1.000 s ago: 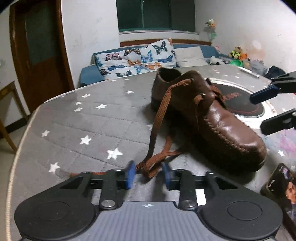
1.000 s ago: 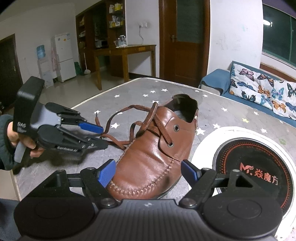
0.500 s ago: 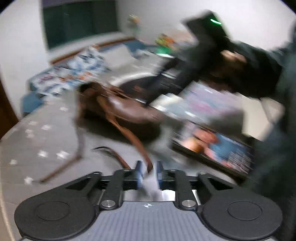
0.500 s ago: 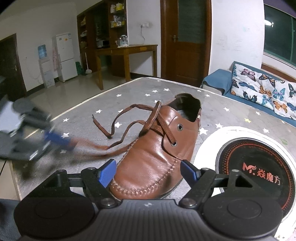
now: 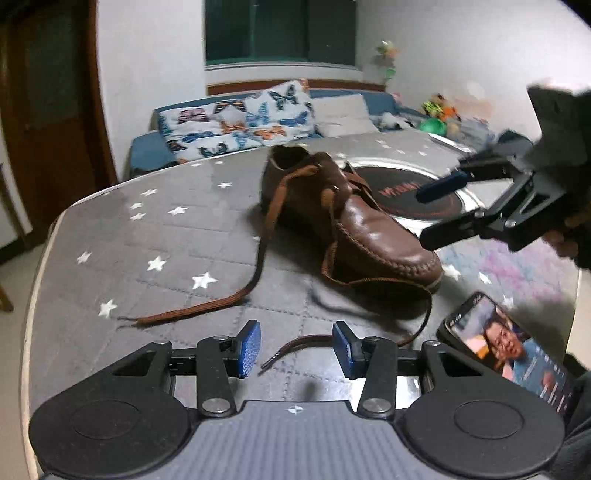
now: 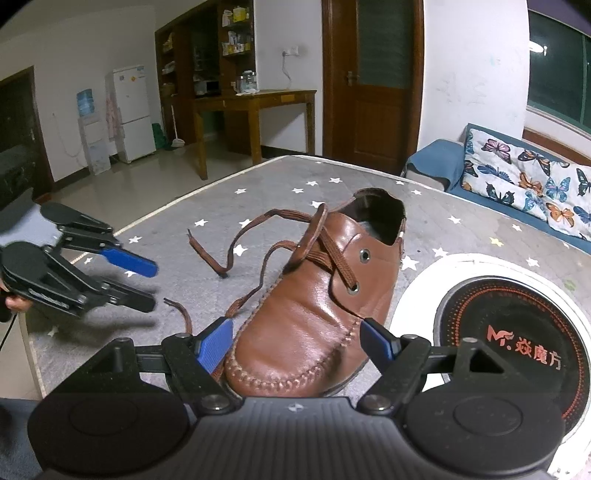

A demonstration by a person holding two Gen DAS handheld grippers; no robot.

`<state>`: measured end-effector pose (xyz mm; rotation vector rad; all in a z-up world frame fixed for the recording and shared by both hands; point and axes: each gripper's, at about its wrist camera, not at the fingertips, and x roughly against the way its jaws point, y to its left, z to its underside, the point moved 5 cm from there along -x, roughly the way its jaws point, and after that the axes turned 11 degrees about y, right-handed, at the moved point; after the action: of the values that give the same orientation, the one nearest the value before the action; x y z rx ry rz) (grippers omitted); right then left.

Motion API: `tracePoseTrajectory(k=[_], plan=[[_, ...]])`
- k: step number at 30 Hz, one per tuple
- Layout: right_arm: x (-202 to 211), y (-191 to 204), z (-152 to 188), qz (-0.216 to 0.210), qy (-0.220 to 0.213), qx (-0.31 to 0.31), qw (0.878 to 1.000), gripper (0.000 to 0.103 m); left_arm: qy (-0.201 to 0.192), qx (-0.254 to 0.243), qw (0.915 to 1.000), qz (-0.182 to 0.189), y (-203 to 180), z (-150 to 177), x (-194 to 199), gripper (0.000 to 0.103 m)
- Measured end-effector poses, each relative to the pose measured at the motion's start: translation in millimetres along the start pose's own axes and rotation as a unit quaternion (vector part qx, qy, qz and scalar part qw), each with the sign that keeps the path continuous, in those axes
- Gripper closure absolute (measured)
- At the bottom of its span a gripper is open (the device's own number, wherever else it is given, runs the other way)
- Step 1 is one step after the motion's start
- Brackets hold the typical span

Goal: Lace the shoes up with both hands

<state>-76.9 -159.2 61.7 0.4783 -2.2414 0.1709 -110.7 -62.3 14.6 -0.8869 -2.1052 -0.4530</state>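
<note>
The brown shoe (image 6: 317, 310) sits on the starry grey table (image 5: 110, 236), its toe between the spread jaws of the right gripper (image 6: 297, 345) (pads not pressing it). The left gripper (image 5: 293, 349) has just been opening; one lace (image 5: 291, 343) end lies loose between its parted jaws, ungripped.

A home's living room. A sofa (image 6: 436, 162) with butterfly cushions (image 5: 236, 125) stands under a dark window (image 5: 280, 31); beyond the star-print worktop (image 6: 295, 184) are a fridge (image 6: 133, 110), a water dispenser (image 6: 90, 136), a wooden table (image 6: 255, 101), stocked shelves (image 6: 232, 44) and toys (image 5: 439, 110).
</note>
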Motion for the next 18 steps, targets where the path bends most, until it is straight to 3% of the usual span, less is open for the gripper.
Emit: tracePoseTrajectory(k=[2, 10, 12, 18], plan=[[1, 4, -1, -0.008, 0.001, 0.007, 1.000, 0.026, 0.004, -0.004, 0.9999, -0.013, 4, 1, -5, 0.056], [-20, 61, -5, -0.093, 0.035, 0.084, 0.992, 0.054, -0.022, 0.060, 0.9970, -0.043, 30, 11, 7, 0.055], [-34, 72, -7, -0.098, 0.049, 0.102, 0.989, 0.066, -0.029, 0.073, 0.9961, -0.039, 35, 15, 12, 0.054], [-69, 76, -14, -0.090, 0.071, 0.092, 0.989, 0.078, -0.039, 0.090, 0.9944, -0.038, 40, 25, 22, 0.046]])
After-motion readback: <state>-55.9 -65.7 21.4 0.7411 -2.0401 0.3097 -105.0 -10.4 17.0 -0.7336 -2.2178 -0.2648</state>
